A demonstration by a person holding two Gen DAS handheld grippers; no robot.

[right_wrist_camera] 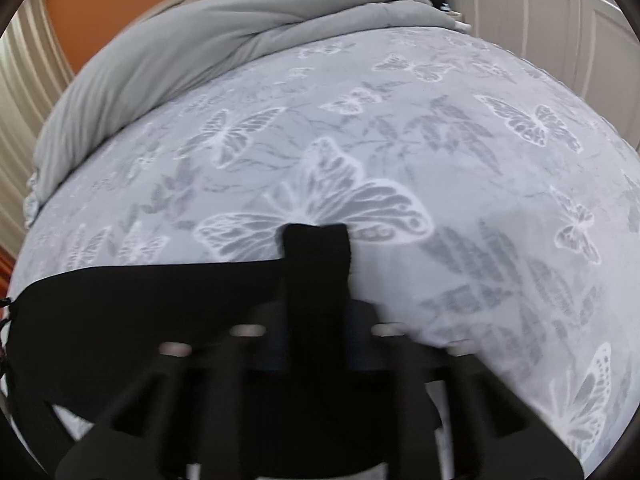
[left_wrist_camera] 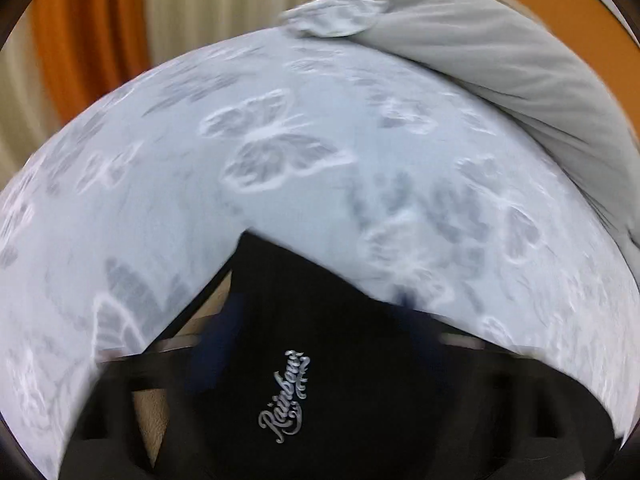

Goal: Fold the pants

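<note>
The soft, floppy black cloth pants (right_wrist_camera: 140, 304) bend easily. The right gripper (right_wrist_camera: 316, 264) pinches their edge; the left gripper (left_wrist_camera: 304, 320), blurry, probably pinches too.

Matt black cloth pants (right_wrist_camera: 140, 304), plush embossed bedspread (right_wrist_camera: 400, 140), seemingly soft grey duvet (right_wrist_camera: 180, 40)

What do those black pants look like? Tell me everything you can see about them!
The black pants are soft, plain dark cloth with silver curly "Rainbow" lettering. They are on the butterfly bedspread. In the right wrist view they stretch leftward in a wide band, with a narrow strip of fabric pinched up between the right tongs. In the left wrist view, a pointed fold pokes up between the left tongs, which seem closed on it. Small cords dangle at the far left edge.
</note>
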